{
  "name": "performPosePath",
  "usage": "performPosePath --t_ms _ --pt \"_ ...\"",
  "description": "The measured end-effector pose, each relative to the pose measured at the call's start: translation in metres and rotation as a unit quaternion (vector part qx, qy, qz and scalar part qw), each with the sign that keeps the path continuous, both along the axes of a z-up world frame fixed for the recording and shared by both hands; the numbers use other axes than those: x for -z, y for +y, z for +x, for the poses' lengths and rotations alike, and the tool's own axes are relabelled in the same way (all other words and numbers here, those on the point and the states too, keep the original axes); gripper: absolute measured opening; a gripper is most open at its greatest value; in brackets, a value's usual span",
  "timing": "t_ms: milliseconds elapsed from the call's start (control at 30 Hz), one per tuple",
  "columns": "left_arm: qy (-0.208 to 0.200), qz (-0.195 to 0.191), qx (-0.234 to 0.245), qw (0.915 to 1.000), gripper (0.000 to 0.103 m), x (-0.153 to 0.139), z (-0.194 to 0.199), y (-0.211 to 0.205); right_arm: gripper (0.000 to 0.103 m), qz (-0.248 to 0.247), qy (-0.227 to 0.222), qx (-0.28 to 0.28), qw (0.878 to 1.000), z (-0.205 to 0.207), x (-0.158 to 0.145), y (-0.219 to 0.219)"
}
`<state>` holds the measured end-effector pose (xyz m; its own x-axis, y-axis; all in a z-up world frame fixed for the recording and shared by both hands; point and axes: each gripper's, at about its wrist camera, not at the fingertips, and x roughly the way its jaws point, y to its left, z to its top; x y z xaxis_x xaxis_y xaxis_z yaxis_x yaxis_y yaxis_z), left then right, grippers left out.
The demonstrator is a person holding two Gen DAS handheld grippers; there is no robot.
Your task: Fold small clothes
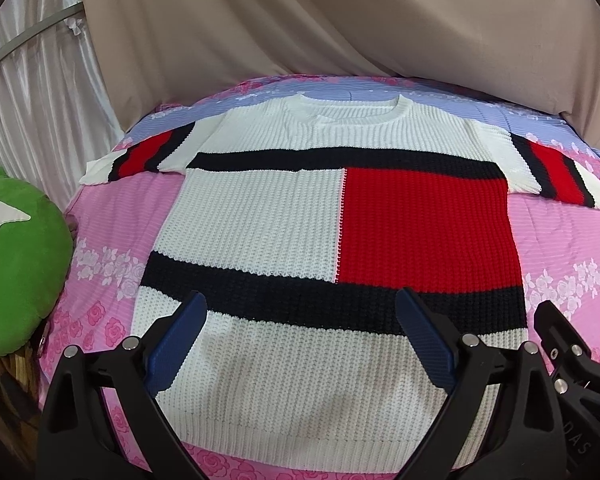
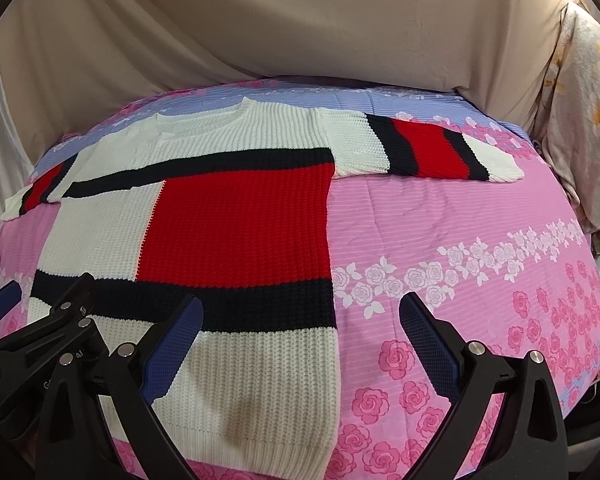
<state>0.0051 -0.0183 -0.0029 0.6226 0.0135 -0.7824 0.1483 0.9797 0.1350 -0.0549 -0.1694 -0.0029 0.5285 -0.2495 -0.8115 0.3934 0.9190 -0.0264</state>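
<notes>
Chunky knit short-sleeved sweater in white, red and black blocks [image 1: 332, 216] lies flat, face up, on the pink-and-lilac rose-print bedspread [image 2: 480, 240]. Collar far, ribbed hem near. Both sleeves spread out sideways. No fold started, by the look of it.

Left tool [image 1: 300, 308]: fingers wide apart, holding nothing, over the white lower panel just inside the hem. Roughly centred on the body, black band right ahead of the tips.

Right tool [image 2: 300, 312]: fingers also wide apart, holding nothing. It straddles the sweater's right side edge: left blue pad [image 2: 176, 344] over white knit, right pad over bare bedspread.

Key geometry: the sweater's long axis runs straight away from both tools, hem to collar. Right sleeve [image 2: 424, 148] is far and to the right of the right tool, so that tool is the nearer one for it. Left sleeve [image 1: 140, 160] is far-left of the left tool.

My read: sleeves fold in first, each tool reaching forward and outward to its own side.

Green plush cushion [image 1: 16, 260] sits at the left bed edge, apart from the sweater.
</notes>
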Motion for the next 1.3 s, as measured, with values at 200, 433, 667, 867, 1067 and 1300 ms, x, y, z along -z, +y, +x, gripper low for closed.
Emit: performPosePath --t_ms 200,433,667,867,1067,1300 --pt "0.002 0.001 -0.002 1.0000 0.092 0.001 0.002 0.001 0.097 -0.002 0.001 -0.002 1.000 0.003 0.001 0.001" --pt "0.002 0.001 -0.002 1.0000 0.092 0.001 0.003 0.002 0.097 0.001 0.002 -0.001 1.000 0.006 0.001 0.001" --pt "0.004 0.003 -0.004 1.0000 0.092 0.002 0.008 0.003 0.097 0.003 0.004 -0.002 1.000 0.009 0.002 0.000" --pt "0.005 0.006 -0.005 1.0000 0.092 0.003 0.010 0.002 0.097 0.005 0.006 -0.005 1.000 0.013 0.004 0.000" --pt "0.007 0.008 -0.008 0.9999 0.092 0.005 0.013 0.000 0.097 0.006 0.008 -0.007 1.000 0.016 0.005 -0.001" --pt "0.015 0.008 -0.012 0.9998 0.092 0.008 0.018 -0.002 0.097 0.013 0.013 -0.010 1.000 0.022 0.008 -0.002"
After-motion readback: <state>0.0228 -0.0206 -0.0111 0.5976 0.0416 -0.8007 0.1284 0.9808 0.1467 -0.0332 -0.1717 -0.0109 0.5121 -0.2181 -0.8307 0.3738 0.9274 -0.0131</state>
